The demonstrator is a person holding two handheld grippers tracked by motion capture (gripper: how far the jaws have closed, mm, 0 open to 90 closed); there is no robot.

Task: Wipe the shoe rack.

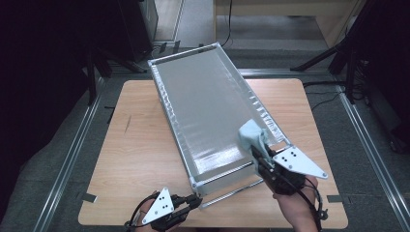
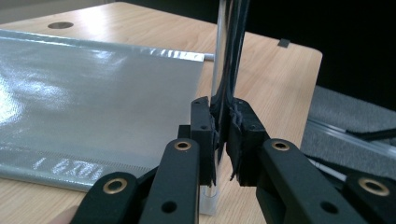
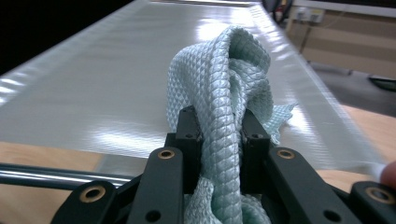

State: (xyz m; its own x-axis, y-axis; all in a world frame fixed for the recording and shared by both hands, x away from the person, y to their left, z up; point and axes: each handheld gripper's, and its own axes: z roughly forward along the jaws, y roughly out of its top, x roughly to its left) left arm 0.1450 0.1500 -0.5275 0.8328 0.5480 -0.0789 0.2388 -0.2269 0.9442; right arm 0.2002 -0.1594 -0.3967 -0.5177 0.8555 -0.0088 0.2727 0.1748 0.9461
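The right gripper (image 3: pixel 218 135) is clamped on a bunched pale-green cloth (image 3: pixel 229 79); the jaws stand only as far apart as the folded wad allows, and the fabric bulges above and below the pads. In the high view the cloth (image 1: pixel 252 137) sits at the near right corner of the screen panel (image 1: pixel 208 111), a long silvery mesh sheet in a metal frame that lies tilted across the wooden table (image 1: pixel 140 145).

The left gripper (image 2: pixel 220 140) is closed tight on the frame rod (image 2: pixel 218 56) at the near left corner of the panel; the pads press the slim bar from both sides. In the high view this gripper (image 1: pixel 186 205) lies low at the table's front edge.

Handling judgement: the cloth is light, soft and quilted, so it grips well but deforms; hold it by a thick fold, as here, so loose ends do not drag. The panel looks light yet wide and springy. Its mesh appears easily dented, so take hold only at the rigid frame, near a corner. The smooth rod may slip under a loose grip.
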